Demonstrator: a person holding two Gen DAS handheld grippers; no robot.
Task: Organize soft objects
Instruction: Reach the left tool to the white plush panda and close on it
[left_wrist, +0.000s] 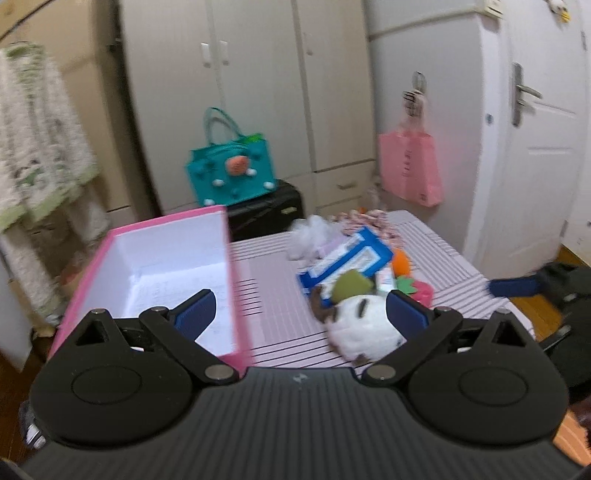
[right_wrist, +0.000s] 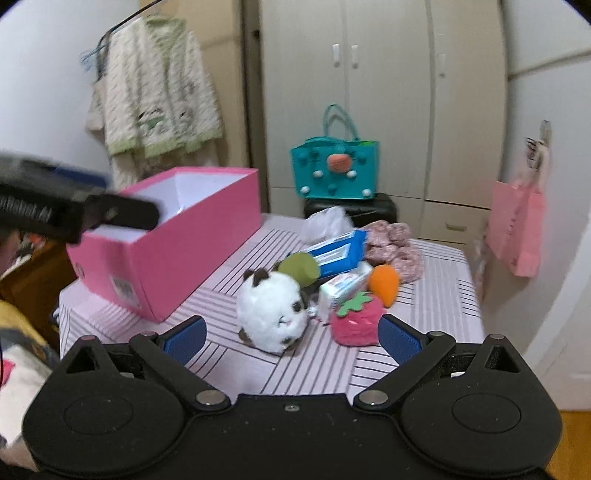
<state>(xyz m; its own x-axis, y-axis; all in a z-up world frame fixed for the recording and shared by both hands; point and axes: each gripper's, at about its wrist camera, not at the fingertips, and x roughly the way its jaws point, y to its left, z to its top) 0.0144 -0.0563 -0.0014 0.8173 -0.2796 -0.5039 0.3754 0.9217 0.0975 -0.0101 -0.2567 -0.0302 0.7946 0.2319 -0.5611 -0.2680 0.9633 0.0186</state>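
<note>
A pink box (right_wrist: 177, 240) with a white inside stands open on the left of the striped table; it also shows in the left wrist view (left_wrist: 155, 273). A white panda plush (right_wrist: 271, 314) lies mid-table, with a pink strawberry plush (right_wrist: 354, 321), an orange carrot plush (right_wrist: 384, 282), a green plush piece (right_wrist: 299, 267), tissue packs (right_wrist: 341, 286) and a pink scrunchy cloth (right_wrist: 395, 243) behind it. My right gripper (right_wrist: 291, 339) is open and empty, just in front of the panda. My left gripper (left_wrist: 301, 314) is open and empty, over the box's near edge, the panda (left_wrist: 364, 325) at its right finger.
The striped table (right_wrist: 310, 365) ends close on the right. A teal felt bag (right_wrist: 334, 170) sits on a black case behind it. A pink bag (right_wrist: 517, 229) hangs on the right wall. Wardrobes stand behind. Clothes (right_wrist: 155, 96) hang at the left.
</note>
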